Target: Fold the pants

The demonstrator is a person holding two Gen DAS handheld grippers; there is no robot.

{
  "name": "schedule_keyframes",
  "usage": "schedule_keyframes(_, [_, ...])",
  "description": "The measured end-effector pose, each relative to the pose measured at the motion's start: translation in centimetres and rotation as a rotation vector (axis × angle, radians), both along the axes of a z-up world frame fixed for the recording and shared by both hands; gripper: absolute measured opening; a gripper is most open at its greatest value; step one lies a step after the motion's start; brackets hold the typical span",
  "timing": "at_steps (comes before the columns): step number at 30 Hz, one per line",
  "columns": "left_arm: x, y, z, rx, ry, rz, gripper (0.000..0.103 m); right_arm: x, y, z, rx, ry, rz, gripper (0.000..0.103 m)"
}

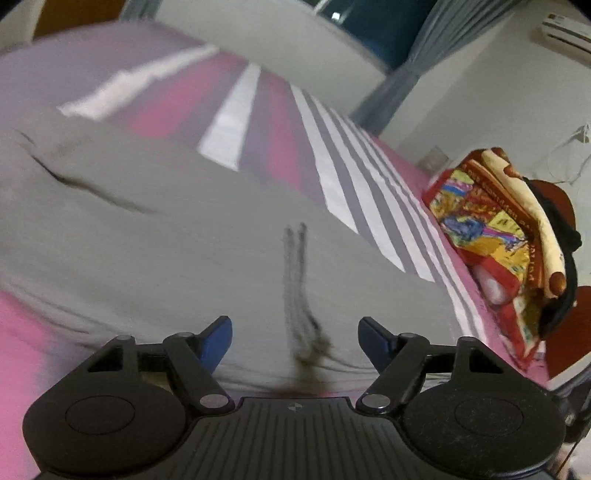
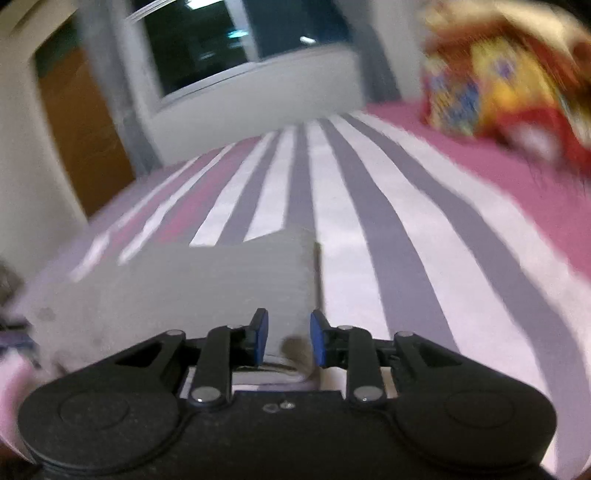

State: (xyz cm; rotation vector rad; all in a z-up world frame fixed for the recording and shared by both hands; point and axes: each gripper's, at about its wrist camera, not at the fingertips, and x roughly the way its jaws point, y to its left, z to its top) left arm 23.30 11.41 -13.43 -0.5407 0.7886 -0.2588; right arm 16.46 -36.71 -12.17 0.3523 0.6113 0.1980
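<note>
Dim indoor light, motion blur, fisheye-bent edges

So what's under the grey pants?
The grey pants lie on a striped bedsheet of pink, white and grey. Its stripes run out from beneath them; whatever lies directly below the cloth is hidden.

Bed with pink, grey, white striped sheet (image 2: 332, 206). Dark window (image 2: 236, 40), grey curtain (image 1: 413, 74), wooden door (image 2: 81, 122). Air conditioner (image 1: 565, 33) on white wall.

Grey pants (image 1: 166, 229) lie spread on a pink-and-striped bed (image 1: 354, 177), drawstring (image 1: 299, 295) between the wide-open left gripper (image 1: 295, 338) fingers, with a colourful blanket (image 1: 498, 236) at the bed's right edge.
</note>
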Motion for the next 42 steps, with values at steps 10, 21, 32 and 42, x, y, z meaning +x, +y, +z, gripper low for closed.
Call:
schedule_keyframes(10, [2.7,-1.3,-3.6,-0.133,0.122,-0.02,0.072,-0.2,-1.4,-2.0,0.165,0.024,0.039,0.029])
schedule_keyframes(21, [2.0,-2.7,-5.9,-0.351,0.11,-0.04,0.022,0.4,-3.0,-4.1,0.491,0.083,0.035,0.056])
schedule_keyframes(32, [0.9,-1.9,-6.4,-0.372,0.111,-0.019,0.022,1.7,-4.1,-6.5,0.761,0.165,0.013,0.065])
schedule_keyframes(42, [0.5,-1.6,-6.9,-0.367,0.1,-0.007,0.022,3.1,-3.4,-8.4,0.821,0.192,-0.054,0.051])
